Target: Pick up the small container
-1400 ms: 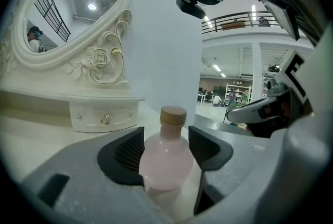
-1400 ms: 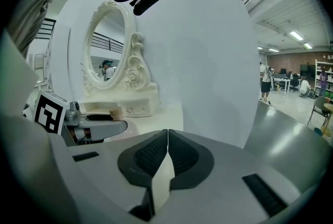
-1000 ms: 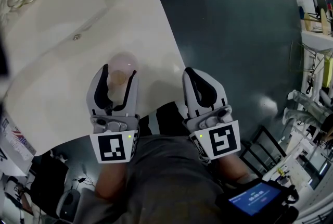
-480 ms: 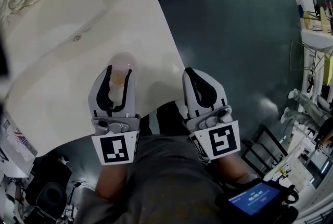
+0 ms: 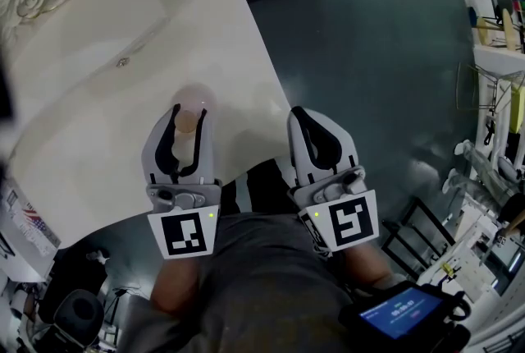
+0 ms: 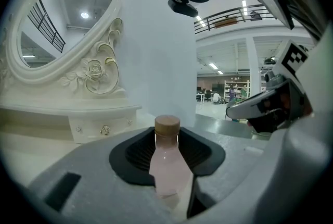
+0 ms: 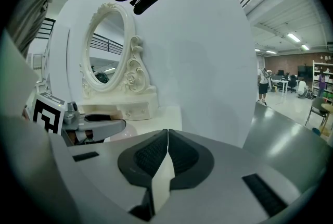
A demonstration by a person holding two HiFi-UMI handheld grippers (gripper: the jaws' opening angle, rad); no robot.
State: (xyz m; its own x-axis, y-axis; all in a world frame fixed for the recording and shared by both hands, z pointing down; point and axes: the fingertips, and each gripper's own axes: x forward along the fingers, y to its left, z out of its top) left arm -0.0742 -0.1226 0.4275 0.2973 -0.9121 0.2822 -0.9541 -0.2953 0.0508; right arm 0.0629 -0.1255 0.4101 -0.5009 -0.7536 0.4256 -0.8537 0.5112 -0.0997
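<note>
The small container (image 5: 194,96) is a pale pink bottle with a tan wooden cap, standing upright on the cream dressing table (image 5: 90,146). My left gripper (image 5: 189,108) has its jaws around it and they are closing. In the left gripper view the bottle (image 6: 167,163) fills the gap, its body touching both pads. My right gripper (image 5: 306,115) hovers beside it at the table's right edge. Its jaws are shut with nothing between them, as the right gripper view (image 7: 167,133) shows.
An ornate oval mirror (image 6: 62,25) on a carved base with a small knobbed drawer (image 5: 121,60) stands at the table's back. Dark floor lies to the right of the table edge. Shelving and clutter (image 5: 492,56) line the far right.
The left gripper's jaws have narrowed from wide apart to close against the pink bottle. The right gripper has stayed where it was.
</note>
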